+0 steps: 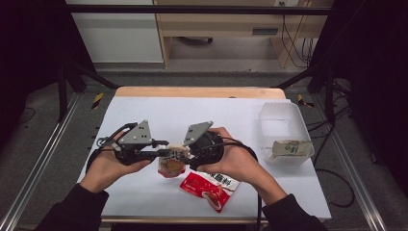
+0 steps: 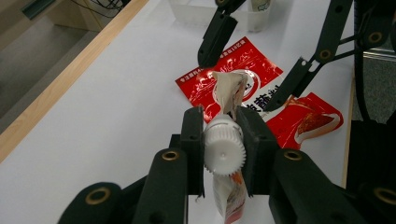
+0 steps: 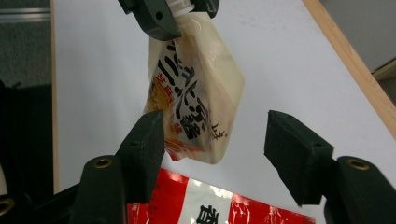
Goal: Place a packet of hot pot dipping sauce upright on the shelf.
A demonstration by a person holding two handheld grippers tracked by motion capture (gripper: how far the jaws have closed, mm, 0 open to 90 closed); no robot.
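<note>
The left hand-held gripper (image 2: 223, 154) is clamping the white ribbed cap of a soft, floppy spouted pouch (image 3: 194, 93) dangling above the worktop (image 1: 159, 113), while the right hand-held gripper (image 3: 215, 149) is standing apart around its limp bottom, so the stiff cap probably offers the surest hold.

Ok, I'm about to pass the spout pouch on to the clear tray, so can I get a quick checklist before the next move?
1. Left gripper clamped on the pouch's white cap: ok.
2. Spout pouch hanging clear of the white table: ok.
3. Right gripper closed on the pouch: not ok, jaws apart, pouch between them.
4. Red sachet out of the way: not ok, lies right below the pouch.
5. Clear tray has room: ok, one green packet at its near end.
</note>
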